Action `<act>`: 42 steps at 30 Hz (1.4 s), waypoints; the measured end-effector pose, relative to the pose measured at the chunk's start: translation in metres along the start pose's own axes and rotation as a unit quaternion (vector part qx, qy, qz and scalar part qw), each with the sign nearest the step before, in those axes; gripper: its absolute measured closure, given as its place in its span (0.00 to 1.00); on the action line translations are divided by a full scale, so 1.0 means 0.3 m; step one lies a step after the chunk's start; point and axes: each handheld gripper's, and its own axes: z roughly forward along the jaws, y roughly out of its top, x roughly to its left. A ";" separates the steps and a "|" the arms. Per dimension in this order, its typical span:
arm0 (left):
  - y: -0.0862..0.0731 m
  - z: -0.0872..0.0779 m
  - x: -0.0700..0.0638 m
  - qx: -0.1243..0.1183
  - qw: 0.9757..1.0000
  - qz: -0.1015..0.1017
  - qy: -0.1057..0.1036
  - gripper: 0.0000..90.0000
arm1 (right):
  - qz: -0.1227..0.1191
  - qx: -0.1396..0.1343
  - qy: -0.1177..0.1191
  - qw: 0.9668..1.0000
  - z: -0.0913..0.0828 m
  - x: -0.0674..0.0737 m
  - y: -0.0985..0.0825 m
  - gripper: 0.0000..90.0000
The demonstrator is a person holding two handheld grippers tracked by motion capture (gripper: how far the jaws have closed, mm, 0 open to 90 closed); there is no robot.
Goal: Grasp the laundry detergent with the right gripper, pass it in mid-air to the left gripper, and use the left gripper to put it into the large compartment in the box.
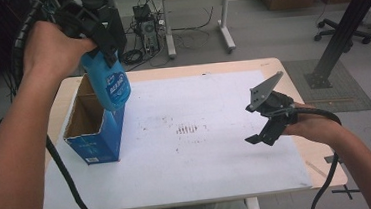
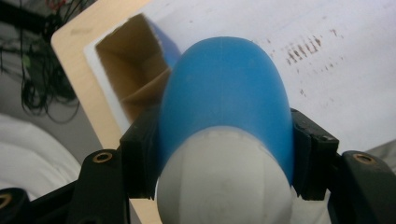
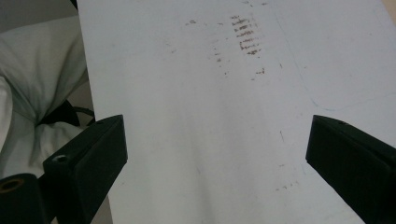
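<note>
1. Right claw (image 1: 259, 138) sat nearest, at about 4 o'clock on the counter (image 1: 191, 70), held just above the white sheet (image 1: 219, 172) and tilted toward it. In the right gripper view its jaws stood wide apart with nothing between them, only bare sheet.
2. A patch of small brown marks (image 1: 188, 129) lay on the sheet near the centre, to the left of the right claw and well apart from it.
3. Blue carton (image 1: 98, 141) stood upright at about 9 o'clock on the counter, top flaps open, brown inside showing.
4. Left claw (image 1: 106, 50) was raised at about 10 o'clock, clamped on the blue bottle (image 1: 109, 85). In the left gripper view both pads pressed the bottle's sides, its white end toward the camera.
5. The bottle hung off the counter, pointing down and slightly tilted, its lower end over the carton's open mouth. Whether it touched the carton's rim could not be told.
</note>
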 end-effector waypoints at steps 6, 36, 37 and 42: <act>-0.007 -0.031 0.050 0.002 0.997 -0.070 0.023 0.42 | 0.000 -0.002 -0.005 1.000 -0.017 -0.006 -0.021 0.06; -0.117 0.058 0.220 -0.007 0.977 -0.205 0.053 0.42 | -0.005 0.008 -0.008 1.000 -0.006 -0.012 -0.006 0.07; -0.118 0.064 0.220 -0.006 0.977 -0.205 0.052 0.42 | -0.004 0.009 -0.007 1.000 -0.004 -0.011 -0.006 0.08; -0.118 0.106 0.224 -0.004 0.978 -0.204 0.052 0.43 | -0.006 0.008 -0.006 1.000 0.000 -0.016 -0.005 0.08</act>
